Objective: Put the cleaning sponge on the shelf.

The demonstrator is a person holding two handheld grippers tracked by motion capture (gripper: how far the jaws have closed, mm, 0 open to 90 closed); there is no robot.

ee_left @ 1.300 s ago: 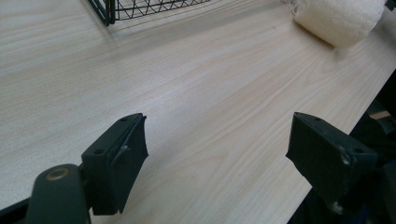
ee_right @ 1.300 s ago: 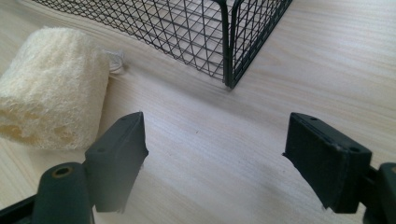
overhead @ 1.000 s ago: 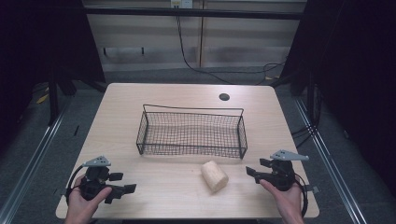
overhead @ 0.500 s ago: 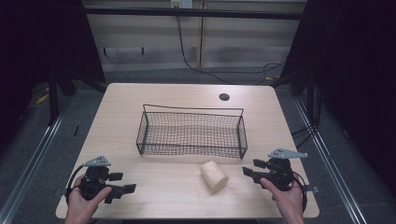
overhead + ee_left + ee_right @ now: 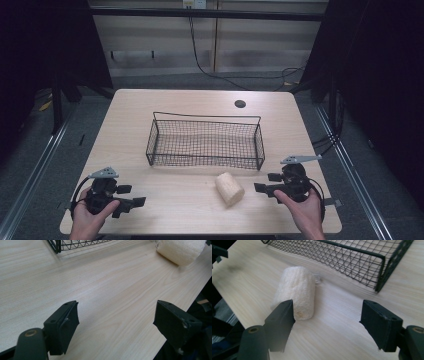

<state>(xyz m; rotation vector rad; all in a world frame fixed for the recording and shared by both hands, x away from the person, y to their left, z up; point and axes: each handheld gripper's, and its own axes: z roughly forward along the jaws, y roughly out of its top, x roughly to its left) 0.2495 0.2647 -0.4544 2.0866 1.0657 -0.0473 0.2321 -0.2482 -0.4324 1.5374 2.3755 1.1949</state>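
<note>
Near the front edge of the tabletop (image 5: 165, 107), a little right of its middle, lies a cream rolled towel (image 5: 229, 189), on its side and slanted, just in front of the front right corner of the black wire basket (image 5: 205, 142) but not touching it. My right gripper (image 5: 260, 187) hovers at the front right corner of the tabletop, held in my right hand (image 5: 300, 210), pointing left toward the roll and a short way apart from it. Its jaws have just been opening and now stand apart with nothing between them; in the right gripper view (image 5: 327, 317) the towel (image 5: 297, 293) lies just beyond the left jaw, partly hidden behind it, with bare wood in the gap and the basket's corner (image 5: 382, 267) farther off. My left gripper (image 5: 131, 204) sits at the front left corner of the tabletop in my left hand (image 5: 87, 220), pointing right along the front edge. Its jaws are wide apart and empty; in the left gripper view (image 5: 116, 322) I see plain wood grain between them, the towel's end (image 5: 180, 250) well off at the top right, and a corner of the basket (image 5: 57, 245) at the top left. The basket stands at the middle of the tabletop, its long side parallel to the front edge, and a small dark round hole (image 5: 240, 104) sits near the back edge.
</note>
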